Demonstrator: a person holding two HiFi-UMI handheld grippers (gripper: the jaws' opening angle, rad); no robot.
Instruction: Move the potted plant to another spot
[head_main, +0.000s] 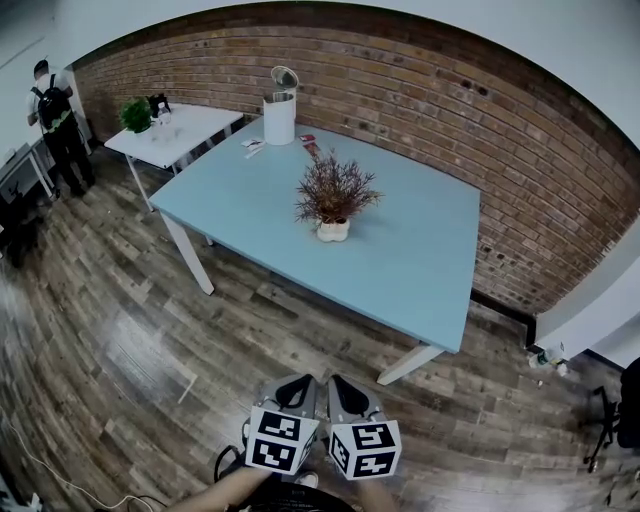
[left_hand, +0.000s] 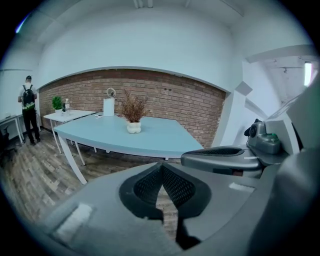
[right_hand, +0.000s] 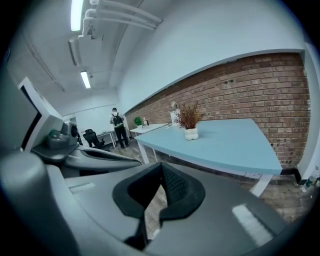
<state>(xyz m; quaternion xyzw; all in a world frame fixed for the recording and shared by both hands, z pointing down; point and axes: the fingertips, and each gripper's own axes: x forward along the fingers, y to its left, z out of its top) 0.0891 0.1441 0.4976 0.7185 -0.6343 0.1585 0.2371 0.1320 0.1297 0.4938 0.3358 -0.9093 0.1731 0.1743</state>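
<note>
Two grippers are held side by side over the wood floor (head_main: 120, 330), well short of the near edge of the light-blue table (head_main: 420, 270), both tilted slightly down. The left gripper (left_hand: 161, 167) has its jaws together on nothing, and so has the right gripper (right_hand: 161, 167). The potted plant (head_main: 333, 205), dry reddish twigs in a white pot, stands near the table's middle with bare tabletop all round. A white lidded bin (head_main: 279, 118) sits at the far left corner by the brick wall (head_main: 450, 110).

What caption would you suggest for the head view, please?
Both shut, the left gripper and right gripper hover side by side before a blue table bearing the potted plant.
</note>
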